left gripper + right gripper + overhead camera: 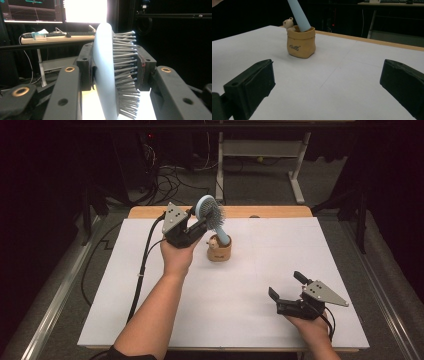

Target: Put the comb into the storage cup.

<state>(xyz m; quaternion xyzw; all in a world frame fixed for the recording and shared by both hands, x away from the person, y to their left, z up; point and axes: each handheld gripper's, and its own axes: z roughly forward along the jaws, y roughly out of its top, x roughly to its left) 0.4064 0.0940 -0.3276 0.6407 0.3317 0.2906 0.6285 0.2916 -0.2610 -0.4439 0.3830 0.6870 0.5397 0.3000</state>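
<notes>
A pale blue hairbrush (212, 215) is standing tilted in a small tan holder (219, 251) near the far middle of the white tabletop (150, 310), its handle resting inside the holder's mouth and its bristled head leaning up and to the left. The left tool (199, 220) is clenching that head — one jaw is pressing against the smooth back, the other against the bristle tips, as the left gripper view (113, 72) is showing from close range. A little bear figure (213, 241) is peeking over the holder's rim just beside the handle; the right gripper view is catching the same bear (288, 24) and the holder (301, 42) with dark lettering on its front. The person's left hand (176, 255) is reaching in from below, a black cable (142, 265) trailing off the tool toward the tabletop's near edge. Well apart, at the near right, the right tool (286, 288) is hovering low over the bare surface with its jaws spread wide and nothing between them. Behind the tabletop, a dark floor with tangled wires (170, 180) is lying in shadow.
</notes>
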